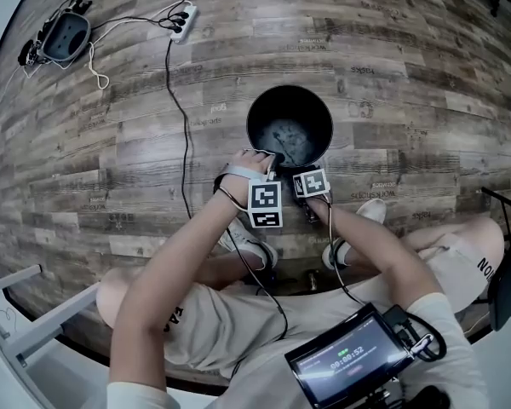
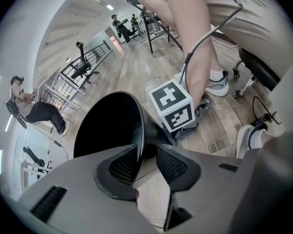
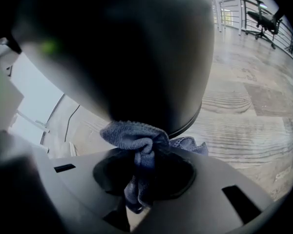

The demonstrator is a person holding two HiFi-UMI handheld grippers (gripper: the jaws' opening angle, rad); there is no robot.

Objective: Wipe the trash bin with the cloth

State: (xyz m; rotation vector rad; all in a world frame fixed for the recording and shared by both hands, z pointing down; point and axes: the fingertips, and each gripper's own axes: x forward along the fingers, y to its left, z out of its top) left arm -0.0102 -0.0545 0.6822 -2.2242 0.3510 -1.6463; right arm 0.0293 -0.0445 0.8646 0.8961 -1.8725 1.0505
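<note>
**Bin pinned at the rim, cloth on its outer wall**

The bin stands on the wood floor, just in front of the seated person's feet. The left tongs are clamped on its rim, with one jaw inside the wall and one outside. The right tongs are closed on a bunched blue cloth. In the right gripper view the cloth touches the bin's dark outer wall on the person's side.

We judge the step to be wiping the outside wall. Some tips:
- Use the left grip as the anchor. A light bin will likely slide or tip under a sideways push, so the rim hold should be firm before each stroke.
- The cloth is balled up and only a small lump meets the wall. Pressing in so it flattens would cover more per pass.
- Stroke along the curve, rim to base, overlapping the passes.
- To reach the far side, turn the bin by the rim and leave the right arm where it is.
- Loose cables lie on the floor by the feet, so watch for snags.

Writing:
- The floor boards carry faint printed words, too small to read.
- The screen at the chest shows a row of digits like a timer, which we can't read with confidence.
- The letters on the shorts are cut off.
- The cubes carry square markers only.
</note>
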